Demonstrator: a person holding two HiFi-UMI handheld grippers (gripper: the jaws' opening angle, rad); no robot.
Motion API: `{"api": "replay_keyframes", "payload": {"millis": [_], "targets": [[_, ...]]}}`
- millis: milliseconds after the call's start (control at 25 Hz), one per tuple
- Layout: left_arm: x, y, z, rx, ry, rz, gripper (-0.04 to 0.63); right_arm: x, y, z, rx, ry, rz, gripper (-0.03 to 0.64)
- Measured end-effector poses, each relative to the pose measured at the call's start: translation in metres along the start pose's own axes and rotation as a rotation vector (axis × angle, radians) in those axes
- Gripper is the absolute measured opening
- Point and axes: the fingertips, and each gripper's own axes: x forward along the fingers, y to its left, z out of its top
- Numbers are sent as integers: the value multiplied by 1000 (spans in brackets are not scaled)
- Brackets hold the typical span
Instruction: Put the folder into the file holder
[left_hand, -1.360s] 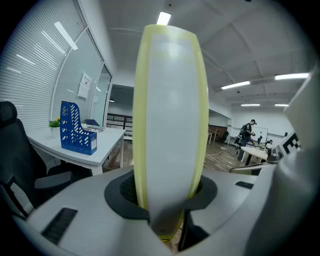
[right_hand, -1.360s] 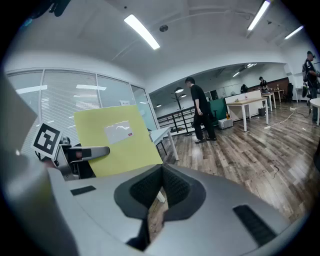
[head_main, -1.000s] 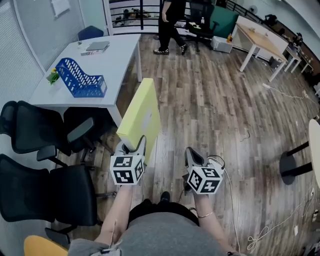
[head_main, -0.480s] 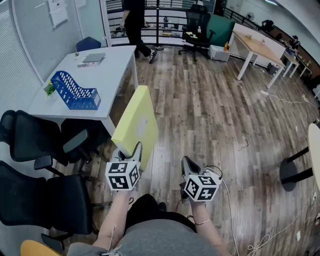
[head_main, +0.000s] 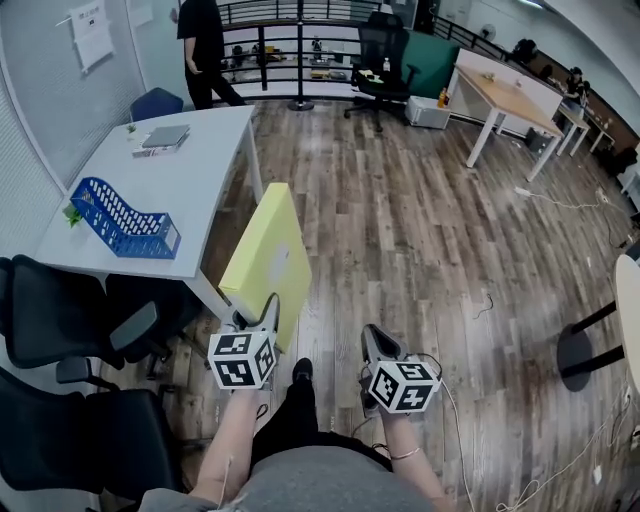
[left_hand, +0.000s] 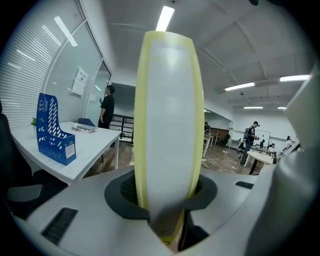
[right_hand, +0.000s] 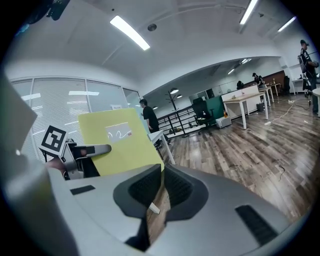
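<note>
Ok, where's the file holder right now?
In the head view the blue file holder sits on the white table at the left, beside a small green plant, ahead and left of the yellow folder in the left tool.

Walking up to the table as a bystander crosses left
The white rectangular table (head_main: 215, 170) and the blue slotted plastic file holder (head_main: 125, 220) on it have slid lower and leftward in the head view and look nearer; the person in black clothes (head_main: 205, 45) has walked from centre background to beyond the table's far end
</note>
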Motion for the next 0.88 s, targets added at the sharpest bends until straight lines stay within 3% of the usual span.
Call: {"api": "replay_keyframes", "payload": {"millis": [480,880], "targets": [[160,74,72,12,9,-30,158,171,-21,82,25,13,-3,18],[212,123,97,-14,1,-2,156,253,-19,110,21,50,23,17]]}}
